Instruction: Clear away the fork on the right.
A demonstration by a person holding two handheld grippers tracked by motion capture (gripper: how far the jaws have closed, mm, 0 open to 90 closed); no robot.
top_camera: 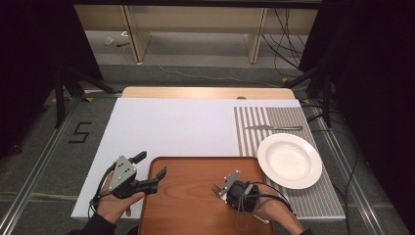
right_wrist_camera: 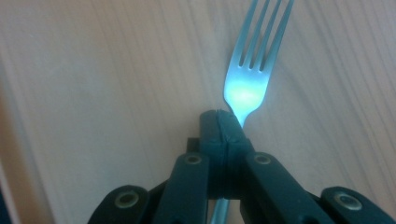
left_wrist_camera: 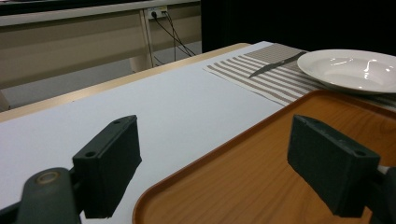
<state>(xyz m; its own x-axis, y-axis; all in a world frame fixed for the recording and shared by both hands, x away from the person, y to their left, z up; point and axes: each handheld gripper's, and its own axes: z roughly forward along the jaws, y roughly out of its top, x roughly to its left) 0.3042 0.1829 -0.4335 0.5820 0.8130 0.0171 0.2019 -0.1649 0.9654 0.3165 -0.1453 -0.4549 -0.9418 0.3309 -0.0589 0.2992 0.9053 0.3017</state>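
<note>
- Over the wooden tray, the right gripper is clamping a fork by its neck.
- Beside it, the left gripper is hovering, jaws spread, grasping nothing.
- Pinched so narrowly, the fork is risking pivoting or slipping out.

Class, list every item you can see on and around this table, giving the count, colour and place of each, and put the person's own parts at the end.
Tray: one, brown wood, near middle of the table.
Fork: one, silver, above the tray, held at its neck.
Plate: one, white, on the placemat, right of the tray.
Knife: one, silver, on the placemat beyond the plate.
Placemat: one, grey and white striped, right side.
Table: one, white top.
Left hand-held gripper: one, black, open, at the tray's left edge.
Right hand-held gripper: one, black, shut on the fork.
Hands: two, at the near edge.
</note>
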